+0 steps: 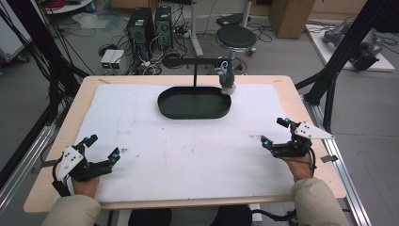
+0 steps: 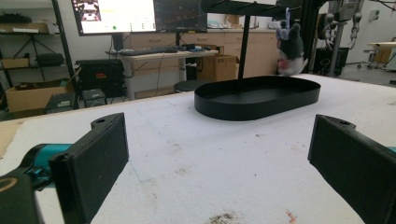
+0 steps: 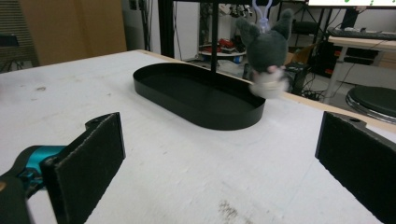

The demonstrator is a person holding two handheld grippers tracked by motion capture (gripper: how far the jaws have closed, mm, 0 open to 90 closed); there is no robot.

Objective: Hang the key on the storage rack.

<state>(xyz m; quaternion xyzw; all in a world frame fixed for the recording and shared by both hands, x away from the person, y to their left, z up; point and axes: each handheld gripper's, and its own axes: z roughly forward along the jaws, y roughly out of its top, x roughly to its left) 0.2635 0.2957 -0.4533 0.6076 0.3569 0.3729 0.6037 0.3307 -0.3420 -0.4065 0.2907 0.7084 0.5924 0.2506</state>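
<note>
Plush toy: a small grey plush (image 1: 227, 77) with 2 upright ears and a pale lower part hangs by a light loop from the black rack arm (image 1: 197, 61), at the far side of the table, right of centre; it hangs just above the right far end of the tray — whether it touches the rim cannot be told.
Tray: a black oval tray (image 1: 194, 102) with a low wall, nothing lying in it, sits on the far middle of the white mat (image 1: 188, 150); the rack's thin upright post (image 1: 195, 73) rises just behind it.
Mat and table: the white mat covers most of the light wooden table (image 1: 296, 94) and carries scattered brown stains near its middle and near edge.
Between tools and toy: open mat, with the tray between the left gripper and the plush.
Left gripper: left gripper (image 1: 102, 149) at the near left of the mat, jaws spread wide apart, holding nothing; in its own view the 2 black pads (image 2: 93, 163) frame the tray and the plush (image 2: 290, 49) beyond.
Right gripper: right gripper (image 1: 274, 133) at the near right, jaws also wide apart and empty — well apart from the toy.
Surroundings: computer towers (image 1: 150, 28), a round black stool (image 1: 236, 36) and cables on the floor beyond the table.
</note>
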